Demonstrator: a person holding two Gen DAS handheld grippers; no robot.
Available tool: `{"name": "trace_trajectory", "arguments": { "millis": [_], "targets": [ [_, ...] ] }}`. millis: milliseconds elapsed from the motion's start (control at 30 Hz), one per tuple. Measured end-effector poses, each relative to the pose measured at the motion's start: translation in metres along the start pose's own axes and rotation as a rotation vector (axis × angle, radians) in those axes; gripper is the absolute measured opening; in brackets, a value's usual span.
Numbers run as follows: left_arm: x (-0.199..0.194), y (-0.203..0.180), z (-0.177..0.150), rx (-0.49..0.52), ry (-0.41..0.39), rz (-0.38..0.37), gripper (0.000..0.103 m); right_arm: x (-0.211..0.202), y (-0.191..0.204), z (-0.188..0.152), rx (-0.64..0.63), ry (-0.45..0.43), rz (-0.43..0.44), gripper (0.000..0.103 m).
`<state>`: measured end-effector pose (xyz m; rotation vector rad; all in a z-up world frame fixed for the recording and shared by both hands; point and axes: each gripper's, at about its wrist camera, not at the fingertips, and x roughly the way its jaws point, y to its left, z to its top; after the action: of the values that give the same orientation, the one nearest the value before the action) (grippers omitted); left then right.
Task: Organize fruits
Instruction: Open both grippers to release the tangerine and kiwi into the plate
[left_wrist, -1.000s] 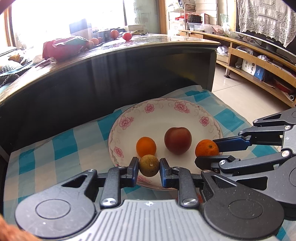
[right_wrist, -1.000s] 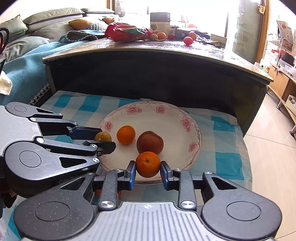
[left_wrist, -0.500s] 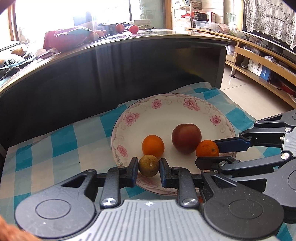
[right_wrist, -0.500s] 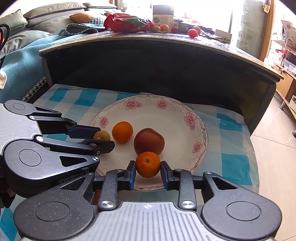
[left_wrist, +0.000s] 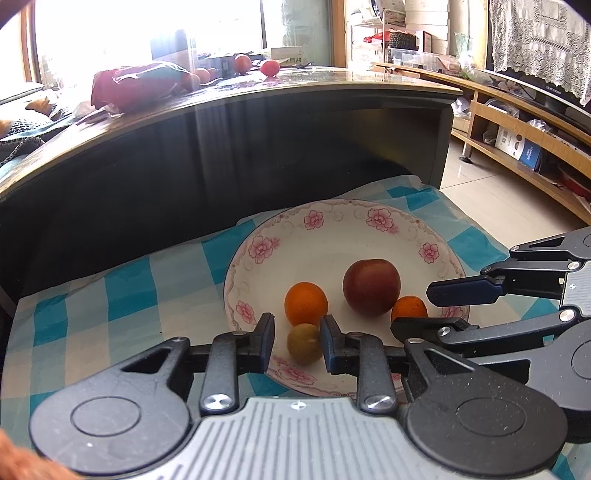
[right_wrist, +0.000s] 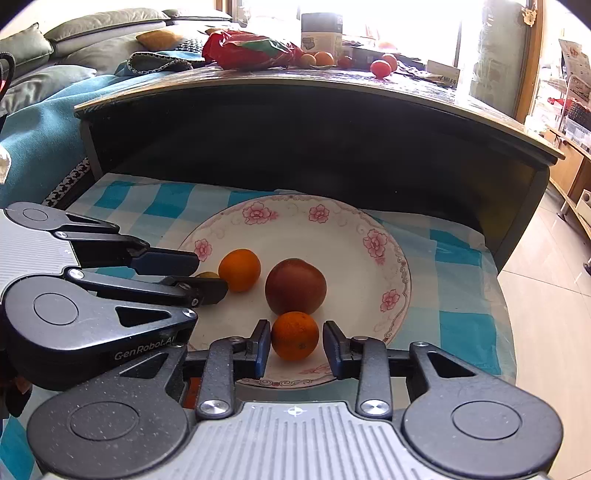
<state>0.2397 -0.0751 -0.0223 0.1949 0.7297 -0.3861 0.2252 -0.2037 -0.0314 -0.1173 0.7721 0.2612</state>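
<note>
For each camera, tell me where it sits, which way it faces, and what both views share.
Left wrist: sits on the left gripper, looks forward over the plate; jaws flank the greenish fruit, and the right gripper enters from the right.
Right wrist: sits on the right gripper; jaws flank the near orange, and the left gripper enters from the left.
Shared: plate, dark red fruit, far orange, checkered cloth.

A white round plate with pink flower rim (left_wrist: 380, 218) holds four fruits: a large dark red round fruit (left_wrist: 371, 287), a bright orange (left_wrist: 306, 303) just beside it, a small olive-green fruit (left_wrist: 304, 343) and a smaller orange tangerine (right_wrist: 294, 335) near the front rim.
</note>
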Motion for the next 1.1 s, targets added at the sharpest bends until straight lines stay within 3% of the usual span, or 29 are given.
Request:
{"name": "trace_trajectory", "arguments": {
  "millis": [533,900,1100],
  "targets": [
    [-0.039,0.008,0.002,-0.005,-0.036,0.012,0.038,-0.025,-0.001,0.005,0.012,-0.056,-0.002,0.031],
    [-0.074,0.009,-0.022,0.029,0.018,-0.015,0.039,-0.052,0.017,-0.016,-0.028,-0.021,0.075,0.031],
    [-0.085,0.009,-0.046,0.096,0.077,-0.029,0.039,-0.059,0.027,-0.031,-0.029,0.018,0.110,0.031]
  ]
}}
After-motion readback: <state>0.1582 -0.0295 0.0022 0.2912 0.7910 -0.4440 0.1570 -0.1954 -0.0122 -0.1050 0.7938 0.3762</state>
